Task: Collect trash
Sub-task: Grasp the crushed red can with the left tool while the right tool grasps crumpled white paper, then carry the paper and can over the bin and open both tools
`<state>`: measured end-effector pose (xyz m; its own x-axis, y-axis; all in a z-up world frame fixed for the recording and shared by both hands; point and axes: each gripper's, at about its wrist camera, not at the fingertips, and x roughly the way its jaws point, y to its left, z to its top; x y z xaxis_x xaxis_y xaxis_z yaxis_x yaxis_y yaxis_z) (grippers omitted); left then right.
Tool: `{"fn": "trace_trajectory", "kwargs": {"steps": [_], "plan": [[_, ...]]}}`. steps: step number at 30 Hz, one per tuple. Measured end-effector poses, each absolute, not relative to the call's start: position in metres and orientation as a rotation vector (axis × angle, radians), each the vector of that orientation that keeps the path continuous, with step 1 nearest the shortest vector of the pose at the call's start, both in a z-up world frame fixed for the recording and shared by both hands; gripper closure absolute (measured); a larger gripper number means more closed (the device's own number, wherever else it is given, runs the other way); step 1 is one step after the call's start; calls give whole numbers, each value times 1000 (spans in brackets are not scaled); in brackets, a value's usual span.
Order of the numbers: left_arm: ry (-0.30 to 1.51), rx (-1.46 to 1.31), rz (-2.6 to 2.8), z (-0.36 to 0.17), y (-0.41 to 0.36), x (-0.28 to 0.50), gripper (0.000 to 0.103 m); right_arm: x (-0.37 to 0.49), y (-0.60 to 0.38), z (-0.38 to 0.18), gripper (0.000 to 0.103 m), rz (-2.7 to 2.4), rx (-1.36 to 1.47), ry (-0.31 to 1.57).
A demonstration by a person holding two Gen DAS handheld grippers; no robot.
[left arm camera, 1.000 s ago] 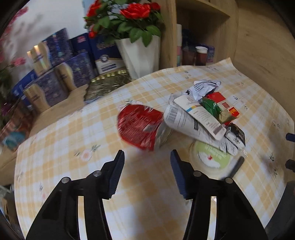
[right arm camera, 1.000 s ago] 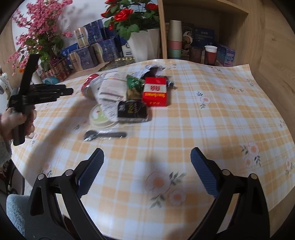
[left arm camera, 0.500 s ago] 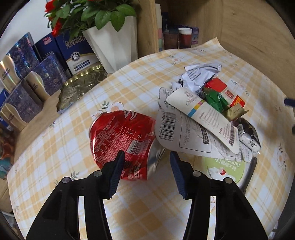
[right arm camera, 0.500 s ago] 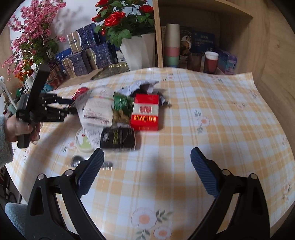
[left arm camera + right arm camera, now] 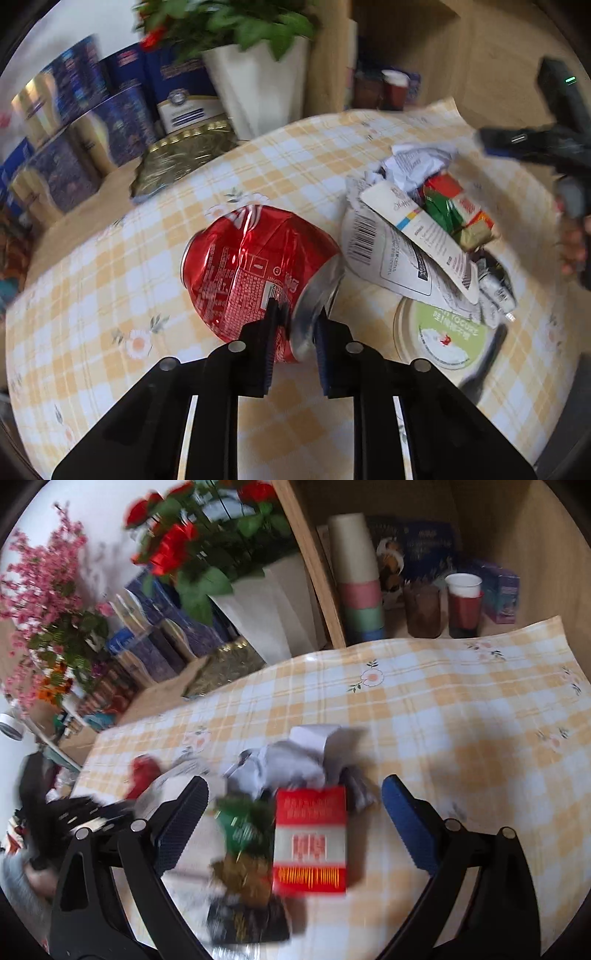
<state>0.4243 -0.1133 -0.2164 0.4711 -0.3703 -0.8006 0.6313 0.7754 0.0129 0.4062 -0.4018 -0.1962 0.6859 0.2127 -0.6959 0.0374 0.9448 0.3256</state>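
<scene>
A crushed red soda can (image 5: 255,273) lies on the checked tablecloth (image 5: 110,295). My left gripper (image 5: 295,325) is shut on the can's silver rim. To its right lies a trash pile: white printed paper (image 5: 391,251), a green wrapper (image 5: 441,208), crumpled paper (image 5: 413,166) and a green yogurt lid (image 5: 447,332). My right gripper (image 5: 291,812) is open, its jaws on either side of a red cigarette box (image 5: 312,843) and the green wrapper (image 5: 242,823). The can (image 5: 144,771) shows red at the left.
A white vase of red roses (image 5: 266,605) stands behind the table with blue gift boxes (image 5: 110,122) and a gold tin (image 5: 181,158). A wooden shelf holds stacked cups (image 5: 360,579) and a red cup (image 5: 463,605). A black packet (image 5: 247,919) lies near the box.
My left gripper moved in and shut on the can's rim. My right gripper moved forward over the pile until the red box sits between its open jaws.
</scene>
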Motion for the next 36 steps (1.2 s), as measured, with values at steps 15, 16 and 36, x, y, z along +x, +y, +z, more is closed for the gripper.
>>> {"fn": "trace_trajectory", "kwargs": {"steps": [15, 16, 36], "plan": [[821, 11, -442, -185, -21, 376, 86, 450, -395, -213, 58, 48, 428, 875], [814, 10, -436, -183, -19, 372, 86, 445, -398, -205, 58, 39, 432, 841], [748, -29, -426, -113, 1, 279, 86, 307, -379, -94, 58, 127, 337, 555]]}}
